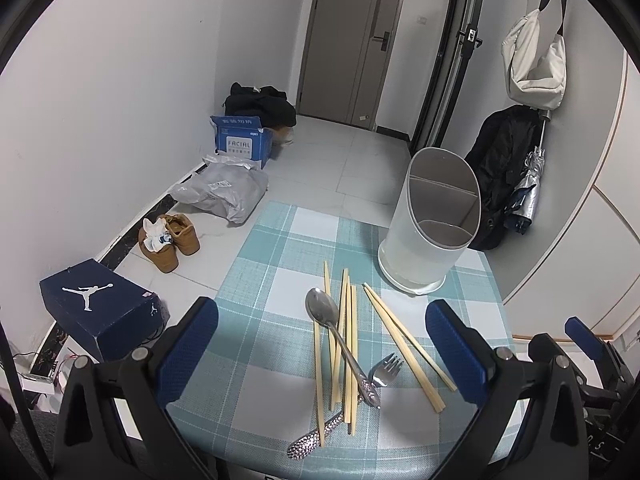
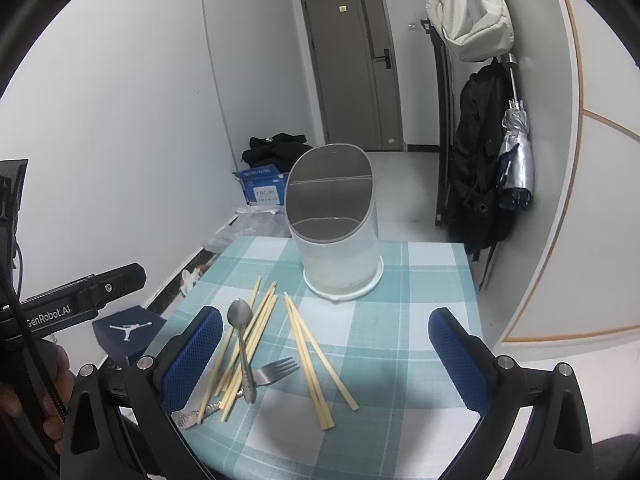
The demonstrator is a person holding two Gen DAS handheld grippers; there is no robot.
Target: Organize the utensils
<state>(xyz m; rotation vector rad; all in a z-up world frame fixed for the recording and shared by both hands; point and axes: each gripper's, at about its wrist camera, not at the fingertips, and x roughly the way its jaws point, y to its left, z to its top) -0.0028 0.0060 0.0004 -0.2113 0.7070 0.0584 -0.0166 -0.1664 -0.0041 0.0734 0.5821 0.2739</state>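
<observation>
- My left tool (image 1: 322,354) hangs above the near edge of the counter (image 1: 280,240), its blue-padded fingers (image 1: 186,350) spread wide with nothing between them.
- My right tool (image 2: 325,354) sits the same way: spread wide, empty, raised over the counter's near edge.
- Through the left wrist view, the utensil pile lies directly ahead of the left tool, framed between its two fingers.
- The spoon (image 1: 334,330) lies on top of the pile, bowl pointing away from the tool, patterned handle toward it.
- The fork (image 1: 384,372) rests just right of the spoon's handle, tines pointing away and to the right; its patterned handle runs under the chopsticks toward the tool's left side.
- A loose bunch of chopsticks (image 1: 344,344) lies under and beside the spoon, roughly in line with the tool's fingers.
- A second pair of chopsticks (image 1: 404,344) lies to the right of the bunch, angled toward the left tool's right finger, its far tips close to the holder's base.
- The utensil holder (image 1: 430,224) stands upright beyond the pile, ahead and to the right of the left tool; a slanted opening faces me, a divider splits it into compartments, and I see nothing inside them.
- From the right wrist view, the holder sits ahead and slightly left of centre, while the pile lies close to the right tool's left finger, which covers the near ends of some pieces.
- The right tool's edge shows at the far right of the left view, beside the counter.
- A hand (image 2: 24,384) grips the left tool's body at the left edge of the right view.
</observation>
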